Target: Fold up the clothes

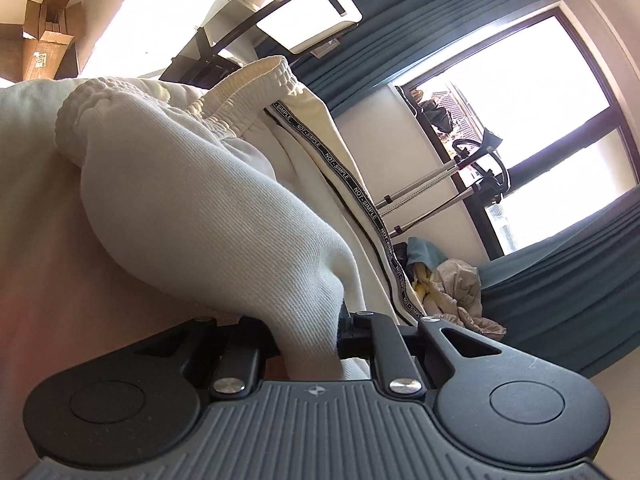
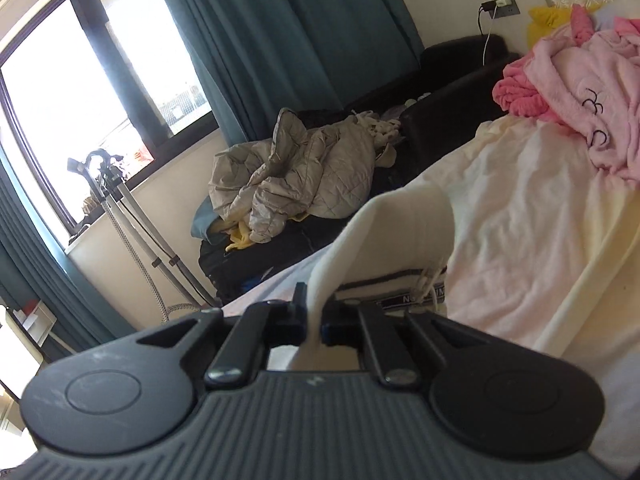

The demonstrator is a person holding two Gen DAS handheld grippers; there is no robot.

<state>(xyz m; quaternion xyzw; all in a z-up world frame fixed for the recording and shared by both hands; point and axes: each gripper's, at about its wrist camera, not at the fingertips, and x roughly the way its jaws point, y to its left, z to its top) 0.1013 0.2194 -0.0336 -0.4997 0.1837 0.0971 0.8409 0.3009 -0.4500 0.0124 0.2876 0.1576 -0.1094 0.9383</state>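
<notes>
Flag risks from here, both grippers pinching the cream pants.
1. The right gripper pinches only a thin edge of the cream sweatpants; it could slip out.
2. The left gripper holds a thick bunch, so layers may fold unevenly.
3. The pink robe lies close on the bed and could snag.

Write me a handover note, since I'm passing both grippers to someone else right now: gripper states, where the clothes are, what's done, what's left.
Left gripper: shut on the cream pants, which rise bunched in front of it, waistband at the far end.
Right gripper: shut on a fold of the same cream fabric, lifted off the bed.
Pink clothes lie in a heap at the far end of the bed, unfolded.
Done: both grips taken on the pants.
Left: no finished fold shows yet; lay the pants flat and fold them, then the pink heap.
</notes>
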